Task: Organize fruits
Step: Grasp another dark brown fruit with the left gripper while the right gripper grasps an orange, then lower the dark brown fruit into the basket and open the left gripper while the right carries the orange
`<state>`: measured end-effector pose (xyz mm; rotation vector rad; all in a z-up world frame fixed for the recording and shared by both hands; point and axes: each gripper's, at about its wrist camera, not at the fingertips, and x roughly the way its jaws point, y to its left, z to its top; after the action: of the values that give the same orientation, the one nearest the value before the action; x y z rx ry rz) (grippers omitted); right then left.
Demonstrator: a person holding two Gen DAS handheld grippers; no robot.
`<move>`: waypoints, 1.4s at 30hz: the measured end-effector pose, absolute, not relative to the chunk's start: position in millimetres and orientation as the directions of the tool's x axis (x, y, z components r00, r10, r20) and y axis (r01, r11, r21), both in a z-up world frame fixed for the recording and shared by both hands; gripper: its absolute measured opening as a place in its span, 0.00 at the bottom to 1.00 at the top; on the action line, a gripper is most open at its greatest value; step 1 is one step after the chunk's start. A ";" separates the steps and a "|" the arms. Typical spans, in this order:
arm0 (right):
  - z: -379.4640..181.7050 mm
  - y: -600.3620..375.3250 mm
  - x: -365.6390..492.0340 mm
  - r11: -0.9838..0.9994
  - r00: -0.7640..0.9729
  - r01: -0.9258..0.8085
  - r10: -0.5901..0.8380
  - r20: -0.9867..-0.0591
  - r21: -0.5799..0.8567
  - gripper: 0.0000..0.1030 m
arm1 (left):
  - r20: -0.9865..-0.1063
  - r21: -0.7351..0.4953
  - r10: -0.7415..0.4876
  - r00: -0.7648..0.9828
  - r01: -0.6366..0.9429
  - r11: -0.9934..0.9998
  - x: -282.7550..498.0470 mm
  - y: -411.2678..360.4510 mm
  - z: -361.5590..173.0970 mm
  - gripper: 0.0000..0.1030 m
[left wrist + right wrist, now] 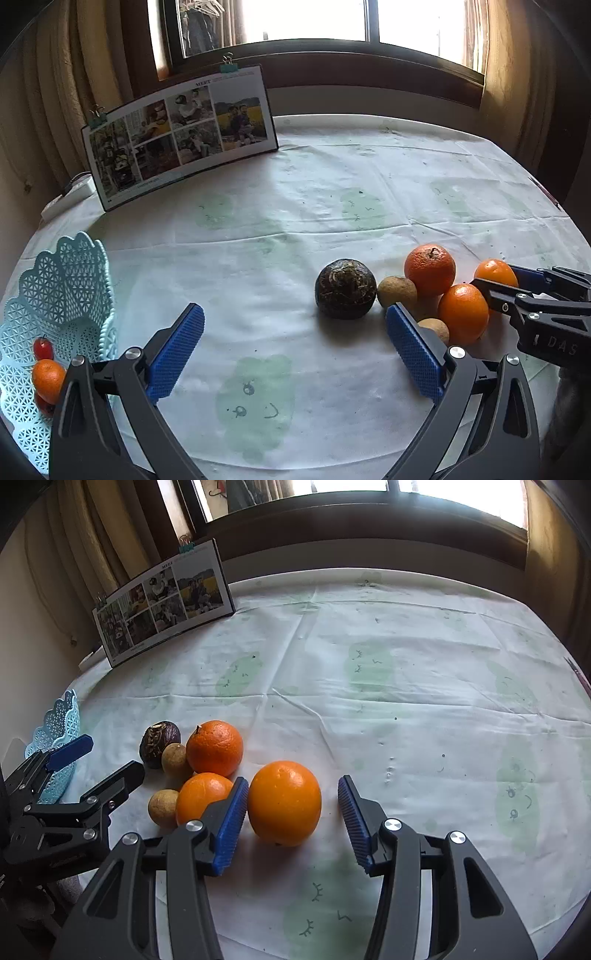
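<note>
The right tongs (291,819) stand spread wide, with a big orange (284,803) sitting on the tablecloth (369,701) between the two blue pads. The left pad (231,823) is just beside the orange's skin, perhaps touching; the right pad (354,819) is clearly apart from it. The orange is slightly egg-shaped, its long axis roughly upright and leaning a little away from the camera; which way its stem end points cannot be told.

To the left of it lies a cluster of fruit: a second orange (201,797) partly behind the left pad, a third orange (215,747) farther back with its stem scar turned up and to the left, two small tan round fruits (163,808) and (174,759), and a dark, wrinkled round fruit (159,744) at the far left of the group, its rough crown facing the left camera.

The left tongs (295,347) also gape open and grip nothing; the dark fruit (345,288) lies just beyond the gap between the pads.

A pale blue lattice basket (66,288) stands at the table's left edge, well apart from the cluster. In it lie a small orange (48,380) and two small red fruits, one (43,348) above it and one (45,405) below, partly hidden behind the gripper's arm.

A photo board (177,136) leans upright at the far left of the table, under the window (314,22).
</note>
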<state>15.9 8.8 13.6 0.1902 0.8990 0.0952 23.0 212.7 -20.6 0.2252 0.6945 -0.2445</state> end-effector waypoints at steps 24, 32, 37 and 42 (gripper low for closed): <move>13.6 4.9 13.5 0.973 0.635 -0.009 0.185 -0.750 0.232 0.44 | -0.716 0.060 -0.238 0.656 0.397 0.916 53.6 196.8 -28.6 0.40; 15.4 8.7 11.8 0.972 0.637 -0.026 0.195 -0.746 0.231 0.37 | -0.669 0.072 -0.223 0.709 0.360 0.930 43.3 204.1 -20.4 0.40; 17.2 5.8 10.4 0.970 0.646 -0.015 0.194 -0.738 0.242 0.37 | -0.628 0.099 -0.199 0.752 0.331 0.939 32.6 207.5 -10.0 0.40; 19.1 1.2 9.3 0.967 0.656 -0.005 0.195 -0.729 0.254 0.37 | -0.594 0.093 -0.178 0.785 0.286 0.954 22.2 219.3 2.2 0.40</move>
<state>9.3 1.2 19.1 0.2389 0.8493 0.1141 22.2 219.3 2.2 0.1820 0.6204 -0.2516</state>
